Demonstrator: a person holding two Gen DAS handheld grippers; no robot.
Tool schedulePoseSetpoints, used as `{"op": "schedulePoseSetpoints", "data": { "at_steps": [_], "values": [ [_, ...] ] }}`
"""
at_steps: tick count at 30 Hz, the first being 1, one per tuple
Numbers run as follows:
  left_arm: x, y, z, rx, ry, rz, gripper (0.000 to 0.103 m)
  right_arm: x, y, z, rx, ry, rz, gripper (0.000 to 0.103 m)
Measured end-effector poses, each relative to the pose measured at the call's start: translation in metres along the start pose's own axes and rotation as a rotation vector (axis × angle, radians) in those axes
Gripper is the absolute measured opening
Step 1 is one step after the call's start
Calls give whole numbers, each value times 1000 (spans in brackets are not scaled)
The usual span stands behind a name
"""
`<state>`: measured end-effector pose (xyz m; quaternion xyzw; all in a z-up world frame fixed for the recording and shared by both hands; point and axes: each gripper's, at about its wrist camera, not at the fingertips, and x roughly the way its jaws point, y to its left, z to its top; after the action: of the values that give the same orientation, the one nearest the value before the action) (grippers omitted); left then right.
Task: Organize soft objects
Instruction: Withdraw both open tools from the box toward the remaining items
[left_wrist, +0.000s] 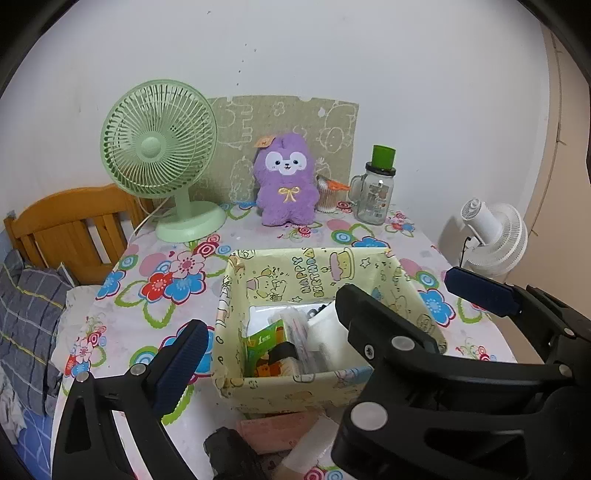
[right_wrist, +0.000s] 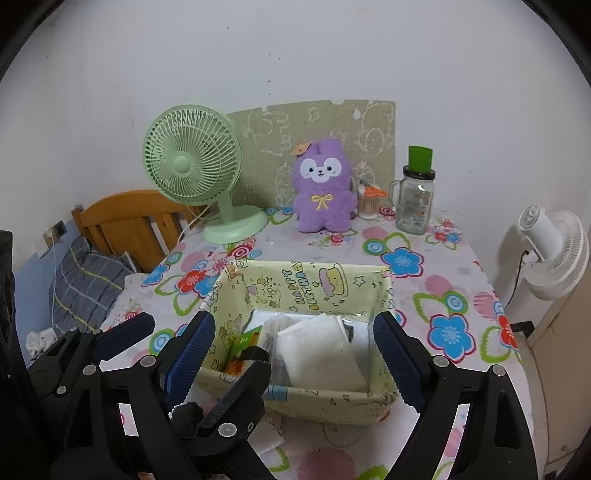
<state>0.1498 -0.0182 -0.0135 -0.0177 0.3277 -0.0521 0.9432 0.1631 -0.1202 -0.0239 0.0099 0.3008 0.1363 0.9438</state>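
Right now we see both grippers hanging over the near edge of a table covered with a white cloth printed in bright flowers (right_wrist: 450, 258), and between them sits a pale yellow paper-wrapped box printed with "Happy Birthday" cartoons (right_wrist: 317, 288). Our left gripper (left_wrist: 332, 314) has its blue-padded jaws spread wide, with nothing pressed between the pads; the box shows in the gap beyond them. Our right gripper (right_wrist: 295, 350) is likewise released, its ribbed blue pads standing on either side of the box's near rim without touching it. Inside the box lie the soft things: a white padded pouch or folded cloth (right_wrist: 317, 347), a clear plastic packet, and a green-and-orange packet (left_wrist: 269, 347) towards the left wall; the pile is jumbled, so we cannot tell each item apart. Just in front of the box, at the table's near edge, a pink flat item (left_wrist: 277, 428) lies beside something white. At the back of the table a fluffy purple plush animal with a yellow bow (left_wrist: 286, 184) stands upright against a green patterned board, with a mint-green desk fan (left_wrist: 159, 155) to its left and a glass mug jar with a green cap (left_wrist: 376, 195) to its right.
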Motion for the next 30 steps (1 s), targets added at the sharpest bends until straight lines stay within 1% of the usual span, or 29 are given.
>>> {"op": "schedulePoseSetpoints", "data": {
  "at_steps": [6,12,30],
  "values": [
    [-18,-8,-3,13,-28,-4,100,-23,1,-4,-2,-29,-14,91],
    [-36,-13,-7,23,-55,7,100,-43,4,-10,-6,-54,-16,92],
    [-82,-23,-28,39,-113,21,100,-88,14,-32,-7,-98,-34,92]
  ]
}}
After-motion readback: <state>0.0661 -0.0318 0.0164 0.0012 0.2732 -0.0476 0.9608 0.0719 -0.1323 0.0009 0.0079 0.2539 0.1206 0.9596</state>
